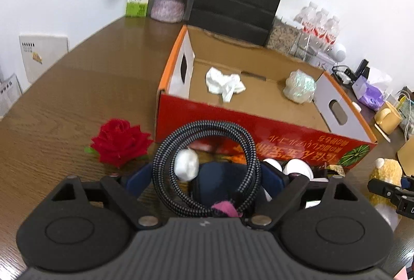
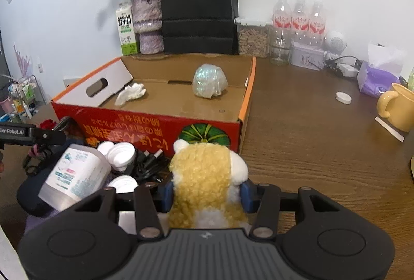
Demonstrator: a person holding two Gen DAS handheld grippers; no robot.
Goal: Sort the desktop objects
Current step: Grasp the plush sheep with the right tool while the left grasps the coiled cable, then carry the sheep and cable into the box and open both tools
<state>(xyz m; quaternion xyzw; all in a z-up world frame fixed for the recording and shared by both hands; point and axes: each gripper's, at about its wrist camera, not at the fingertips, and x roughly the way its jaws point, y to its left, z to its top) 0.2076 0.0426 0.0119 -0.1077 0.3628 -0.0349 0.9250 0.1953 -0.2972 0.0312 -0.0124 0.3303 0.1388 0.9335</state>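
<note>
Left wrist view: left gripper (image 1: 204,181) jaws wide around coiled cable (image 1: 204,171), pads not touching, so it may slip. Right gripper (image 2: 205,196) clamps plush toy (image 2: 207,176) beside cardboard box (image 2: 160,124); soft fur could squirm loose.

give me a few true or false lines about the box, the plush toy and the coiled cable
1. The right tool is clamped on the yellow and white plush toy. True.
2. The cardboard box holds nothing. False: a crumpled tissue and a wrapped bundle lie inside.
3. The coiled braided cable sits between the left tool's fingers. True.
4. The red fabric rose lies in the box. False: it lies on the table, outside the box.
5. The milk carton lies on its side. False: it stands upright by the vase.
</note>
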